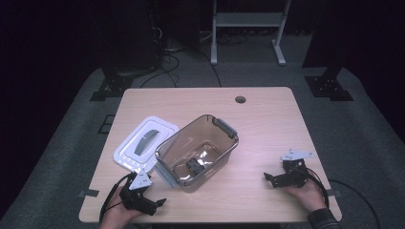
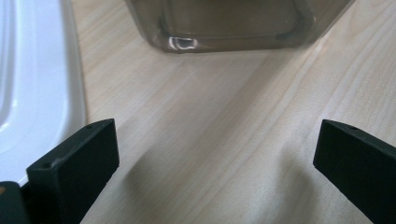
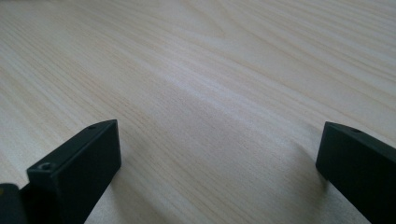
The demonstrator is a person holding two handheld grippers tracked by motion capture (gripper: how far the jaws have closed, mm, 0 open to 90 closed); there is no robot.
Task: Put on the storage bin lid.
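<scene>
A smoky clear plastic bin with grey latch handles stands open in the middle of the wooden table. A small black object lies on its floor. The bin's white lid, with a grey handle, lies flat just left of it. My left gripper rests near the table's front left corner, open and empty. In the left gripper view, the left gripper faces the bin's near wall, with the lid's edge at its left. My right gripper sits at the front right, open and empty; the right gripper looks over bare wood.
A round cable hole sits near the table's far edge. A white metal stand and dark equipment legs with cables stand on the floor behind the table. Bare wood lies between the bin and the right gripper.
</scene>
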